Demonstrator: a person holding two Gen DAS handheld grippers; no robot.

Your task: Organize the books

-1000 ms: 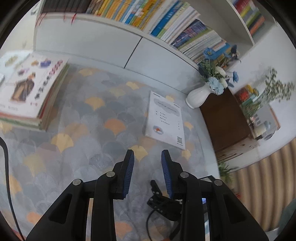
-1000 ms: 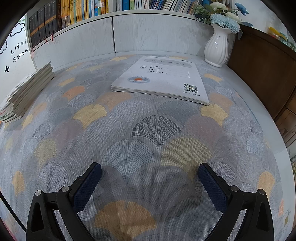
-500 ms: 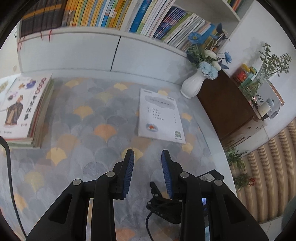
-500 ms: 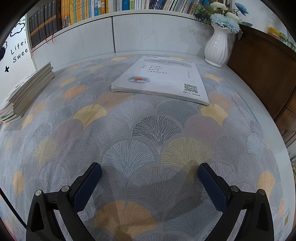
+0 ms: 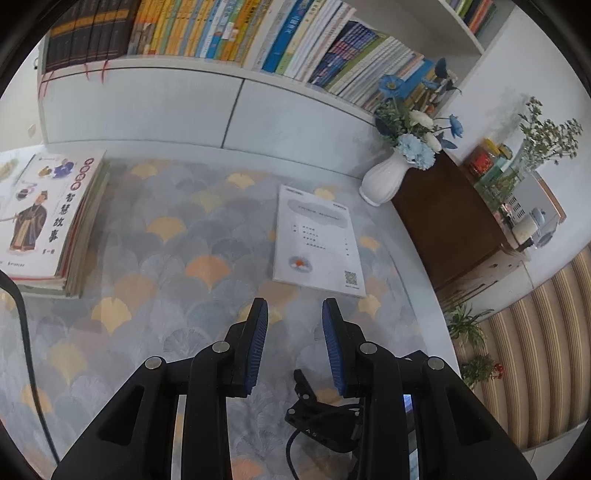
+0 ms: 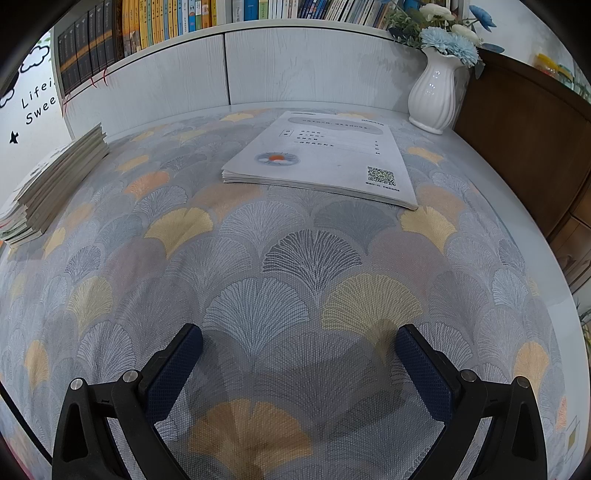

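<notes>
Left wrist view first: nearest to us is our left tool (image 5: 294, 325), its blue-padded jaws standing a narrow gap apart with nothing between them, hanging above the table (image 5: 177, 317) with its grey cloth of yellow and orange fan shapes. Under it, close to the lens, we see part of the black frame of our right tool (image 5: 317, 410).

In the right wrist view, that right tool (image 6: 299, 347) has its jaws spread wide and empty, low over the bare cloth.

Beyond both tools lies the thin white paperback booklet with a QR code on its cover (image 6: 325, 162), flat on the cloth and alone. We take it as our landmark. It is ahead of the right tool, untouched by either one.

To the left of the booklet, well apart from it, sits the neat stack of thin illustrated books with a robed cartoon figure on the top cover (image 5: 48, 218). To the right of the booklet and a little behind it stands the white ribbed ceramic vase of blue and white flowers (image 5: 384, 177). Behind the booklet and above it runs the white shelf packed with upright books (image 5: 221, 33).

We judge the sorting largely done: most books are stacked or shelved. One booklet is left to be picked up and put away, and no grasp on it has begun.
</notes>
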